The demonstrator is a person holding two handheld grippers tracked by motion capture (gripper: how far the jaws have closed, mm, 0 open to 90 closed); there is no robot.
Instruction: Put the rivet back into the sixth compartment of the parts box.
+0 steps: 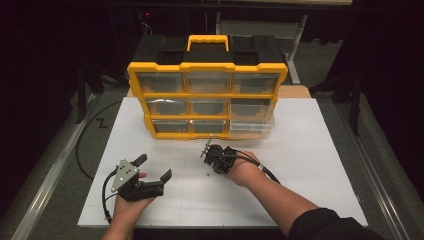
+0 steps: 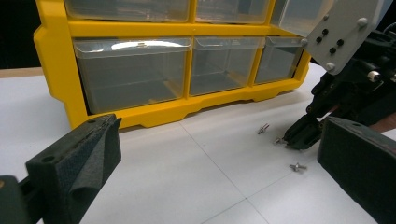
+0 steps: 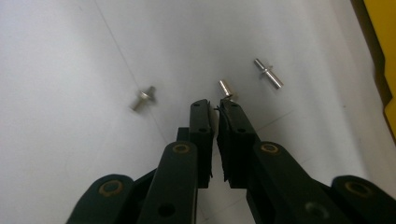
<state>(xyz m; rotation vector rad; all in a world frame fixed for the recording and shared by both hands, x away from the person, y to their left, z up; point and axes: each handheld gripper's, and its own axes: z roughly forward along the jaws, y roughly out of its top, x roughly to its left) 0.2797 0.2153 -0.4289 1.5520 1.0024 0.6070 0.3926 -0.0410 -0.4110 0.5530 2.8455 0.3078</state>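
A: How do the hands sit?

B: The right gripper is tipped down onto the white table sheet, jaws drawn together, their tips at a small silver metal pin; whether the pin is pinched is hard to tell. The left gripper rests lower left, jaws wide apart, holding nothing.

A: Anything unclear?

B: Two more silver pins lie just beside. The yellow plastic drawer organiser stands behind; its clear drawers' contents can't be made out.

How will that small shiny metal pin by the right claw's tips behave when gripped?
The small shiny metal pin looks round and smooth, so it would probably roll or slip. It seems rigid and light. Lying flat on the white board, it is likely fiddly to pinch.
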